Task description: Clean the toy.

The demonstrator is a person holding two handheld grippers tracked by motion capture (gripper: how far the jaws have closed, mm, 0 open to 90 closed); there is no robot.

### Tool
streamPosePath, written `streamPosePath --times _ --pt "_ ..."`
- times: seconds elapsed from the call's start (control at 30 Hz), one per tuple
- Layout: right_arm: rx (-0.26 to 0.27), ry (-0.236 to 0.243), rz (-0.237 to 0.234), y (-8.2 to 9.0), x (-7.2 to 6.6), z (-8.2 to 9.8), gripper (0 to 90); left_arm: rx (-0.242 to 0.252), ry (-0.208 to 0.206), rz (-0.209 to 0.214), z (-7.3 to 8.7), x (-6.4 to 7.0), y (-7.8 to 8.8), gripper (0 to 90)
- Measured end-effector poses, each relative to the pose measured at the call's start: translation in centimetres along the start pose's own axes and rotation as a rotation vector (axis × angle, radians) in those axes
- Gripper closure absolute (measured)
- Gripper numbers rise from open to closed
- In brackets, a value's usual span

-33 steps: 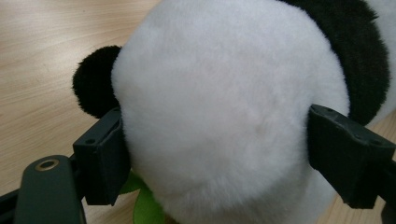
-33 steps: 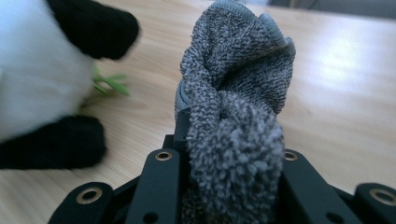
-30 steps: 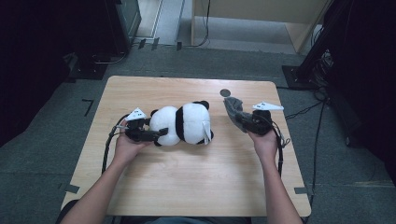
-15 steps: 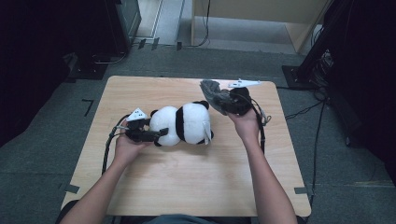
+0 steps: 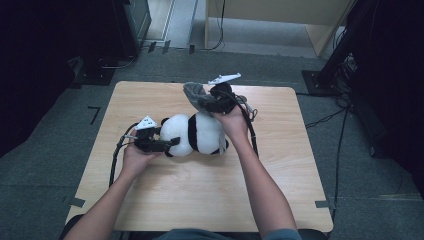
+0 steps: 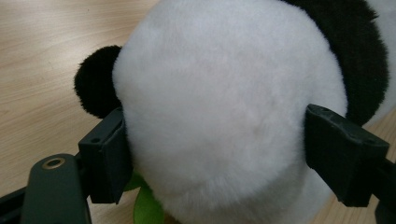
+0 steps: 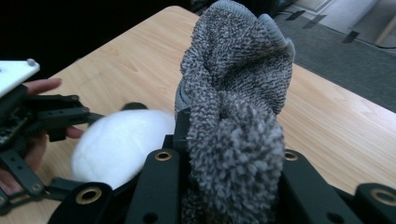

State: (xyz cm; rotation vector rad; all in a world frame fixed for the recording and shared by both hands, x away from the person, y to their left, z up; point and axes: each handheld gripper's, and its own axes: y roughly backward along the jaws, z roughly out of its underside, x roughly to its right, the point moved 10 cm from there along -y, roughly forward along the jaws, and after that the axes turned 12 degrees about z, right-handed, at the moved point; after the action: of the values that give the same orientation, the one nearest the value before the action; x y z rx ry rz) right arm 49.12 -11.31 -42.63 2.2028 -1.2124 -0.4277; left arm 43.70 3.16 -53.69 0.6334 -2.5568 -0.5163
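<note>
Grey carpet tiles surround a pale wooden table with rounded corners (image 5: 165,200), its grain smooth and light. Near the middle of it lies a plush panda toy of fluffy white and black fur (image 5: 197,134), on its side, round head toward the person's left. The left gripper (image 5: 167,144) clasps that head: in the left gripper view its two black blocky jaws press into the soft white fur on either side, just below a round black ear, with a bit of green showing beneath. The right gripper (image 5: 200,102), held above the table's far half just beyond the panda, is clenched on a grey knitted sock of nubbly, looped yarn (image 7: 233,107); the sock stands bunched and folded out of the jaws, its ribbed cuff at the top. A white three-cornered plate sits on each gripper
</note>
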Motion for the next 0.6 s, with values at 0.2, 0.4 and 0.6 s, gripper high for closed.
streamPosePath --times 0.2,0.4,0.6 --pt "-0.031 0.036 -0.032 -2.2 -2.9 -1.0 73.7 0.000 0.002 -0.001 0.0 0.0 0.0 17.0" --pt "-0.057 0.068 -0.065 -4.7 -6.5 -1.4 73.6 0.000 0.006 0.003 0.0 0.0 0.1 19.4" --pt "-0.081 0.075 -0.091 -6.6 -9.4 -1.5 73.8 -0.002 0.005 -0.004 0.0 0.0 0.1 20.5"
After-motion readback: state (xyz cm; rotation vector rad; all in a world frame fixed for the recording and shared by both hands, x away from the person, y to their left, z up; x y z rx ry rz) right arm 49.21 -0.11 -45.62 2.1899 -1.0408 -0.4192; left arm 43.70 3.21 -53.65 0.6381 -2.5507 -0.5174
